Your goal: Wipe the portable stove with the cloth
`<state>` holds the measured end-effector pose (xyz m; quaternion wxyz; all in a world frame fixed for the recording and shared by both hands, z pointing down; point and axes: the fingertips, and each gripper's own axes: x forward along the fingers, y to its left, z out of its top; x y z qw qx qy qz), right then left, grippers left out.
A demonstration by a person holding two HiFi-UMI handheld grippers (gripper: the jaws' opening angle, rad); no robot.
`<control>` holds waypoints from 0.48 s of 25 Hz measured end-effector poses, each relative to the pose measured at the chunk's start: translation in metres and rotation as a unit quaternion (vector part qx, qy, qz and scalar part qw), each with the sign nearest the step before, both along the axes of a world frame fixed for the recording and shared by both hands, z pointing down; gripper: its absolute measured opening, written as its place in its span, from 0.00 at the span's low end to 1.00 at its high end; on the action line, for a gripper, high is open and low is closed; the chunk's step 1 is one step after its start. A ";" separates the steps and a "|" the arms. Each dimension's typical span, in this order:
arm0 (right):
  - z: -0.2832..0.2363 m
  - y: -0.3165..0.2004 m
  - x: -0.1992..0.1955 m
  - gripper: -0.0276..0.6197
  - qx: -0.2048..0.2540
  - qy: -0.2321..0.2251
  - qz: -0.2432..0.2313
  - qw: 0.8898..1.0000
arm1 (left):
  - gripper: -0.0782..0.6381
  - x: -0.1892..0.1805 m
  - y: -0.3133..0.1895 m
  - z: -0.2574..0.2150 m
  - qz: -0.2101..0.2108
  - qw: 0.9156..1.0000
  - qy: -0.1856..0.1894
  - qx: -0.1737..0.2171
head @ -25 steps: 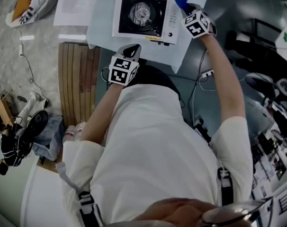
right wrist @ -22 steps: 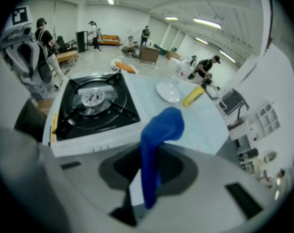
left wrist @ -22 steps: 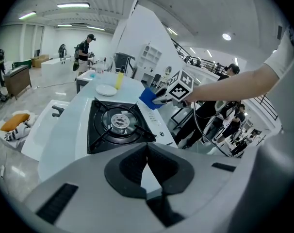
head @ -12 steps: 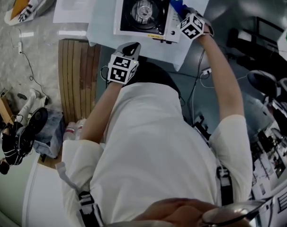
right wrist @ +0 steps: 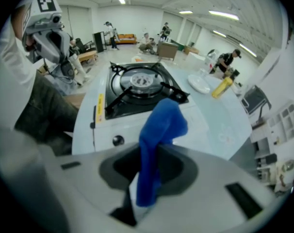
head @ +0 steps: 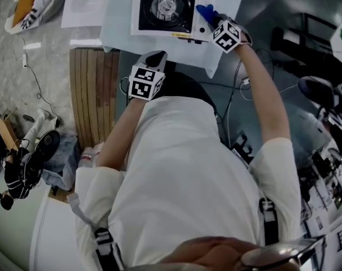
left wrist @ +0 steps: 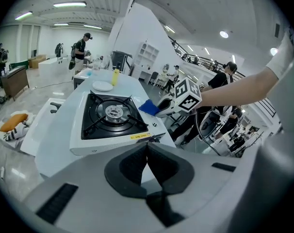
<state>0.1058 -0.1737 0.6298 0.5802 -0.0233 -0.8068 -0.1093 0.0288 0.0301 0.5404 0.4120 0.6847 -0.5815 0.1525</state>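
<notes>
Grips cloth (right wrist: 159,130) in right gripper (right wrist: 149,178) at 3 o'clock of stove (head: 165,7) — might slip loose under drag; might shove stove, with left gripper (left wrist: 147,161) closed, empty.

From the head view we look steeply down past the person's shoulders onto the portable stove (head: 165,7), small at the frame's top edge. The left gripper view faces its front edge from close by; the right gripper view faces its knob side, nearer. All three share the stove.
</notes>
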 end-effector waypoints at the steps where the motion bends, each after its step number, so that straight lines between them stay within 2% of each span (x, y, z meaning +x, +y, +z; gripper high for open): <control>1: 0.001 0.003 0.004 0.18 -0.004 -0.001 0.004 1.000 | 0.15 0.003 0.002 0.001 0.001 1.000 0.000 0.000; 8: 0.010 0.024 0.036 0.18 -0.027 -0.005 0.038 0.999 | 0.15 0.031 0.012 0.002 0.001 1.000 -0.010 0.004; 12: 0.011 0.036 0.051 0.18 -0.050 -0.012 0.073 0.996 | 0.15 0.044 0.018 -0.004 -0.003 1.000 -0.016 0.008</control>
